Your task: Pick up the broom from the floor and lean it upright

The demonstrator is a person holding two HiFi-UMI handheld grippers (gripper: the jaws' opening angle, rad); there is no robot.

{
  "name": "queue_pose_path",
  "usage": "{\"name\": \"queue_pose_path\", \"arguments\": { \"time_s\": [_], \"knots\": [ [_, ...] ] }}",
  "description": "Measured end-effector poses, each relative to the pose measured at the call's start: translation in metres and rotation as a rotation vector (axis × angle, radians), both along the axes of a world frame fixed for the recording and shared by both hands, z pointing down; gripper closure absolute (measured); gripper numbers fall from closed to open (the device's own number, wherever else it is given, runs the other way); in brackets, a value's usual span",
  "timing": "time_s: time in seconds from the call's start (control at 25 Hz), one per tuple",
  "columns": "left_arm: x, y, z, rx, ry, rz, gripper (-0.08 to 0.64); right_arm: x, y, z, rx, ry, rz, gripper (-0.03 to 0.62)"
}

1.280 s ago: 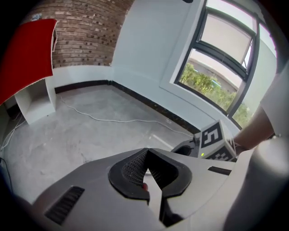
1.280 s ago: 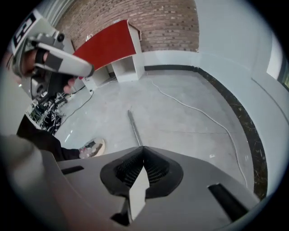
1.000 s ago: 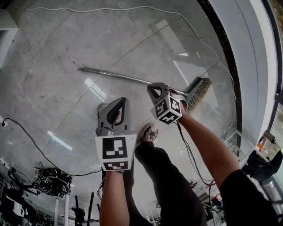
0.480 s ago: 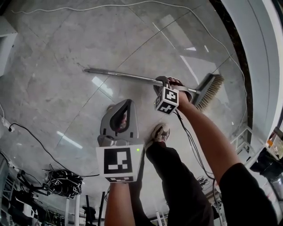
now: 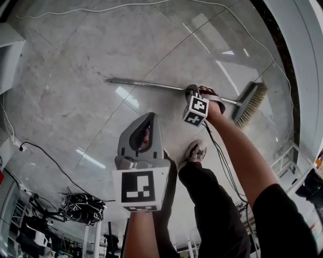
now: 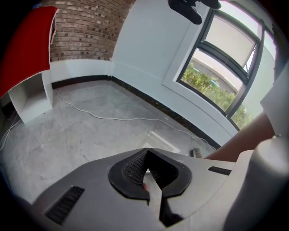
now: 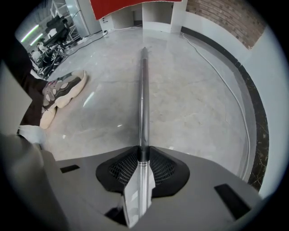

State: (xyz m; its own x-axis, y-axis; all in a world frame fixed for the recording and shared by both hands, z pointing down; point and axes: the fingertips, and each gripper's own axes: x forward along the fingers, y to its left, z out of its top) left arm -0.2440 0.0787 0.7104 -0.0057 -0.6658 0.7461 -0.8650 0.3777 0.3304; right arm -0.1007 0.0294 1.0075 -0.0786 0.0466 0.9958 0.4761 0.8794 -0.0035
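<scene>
The broom lies flat on the grey floor, its metal handle running left to right and its bristle head at the right. My right gripper points straight down at the handle, close to the head. In the right gripper view the handle runs out from between the jaws of that gripper; they have just been closing and the pads sit against it. My left gripper hangs in the air nearer me, away from the broom. Its jaws meet with nothing between them.
A white cable trails along the far floor. A black-skirted white wall curves past the broom head. A white shelf unit stands at the left. The person's shoe and a bundle of black cables lie near me.
My right gripper has come down from above the broom to the handle, and its jaws now stand around it. The left gripper has stayed about where it was.
</scene>
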Motion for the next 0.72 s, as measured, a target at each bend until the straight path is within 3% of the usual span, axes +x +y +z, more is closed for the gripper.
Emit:
{"name": "queue_pose_path", "arguments": {
  "time_s": [0.36, 0.72],
  "knots": [
    [-0.01, 0.015, 0.007, -0.029, -0.019, 0.025, 0.555, -0.003, -0.002, -0.007, -0.026, -0.011, -0.001, 0.522],
    [0.015, 0.026, -0.004, -0.008, -0.046, 0.114, 0.555, -0.016, -0.022, -0.079, -0.022, -0.098, 0.054, 0.523]
  ]
}}
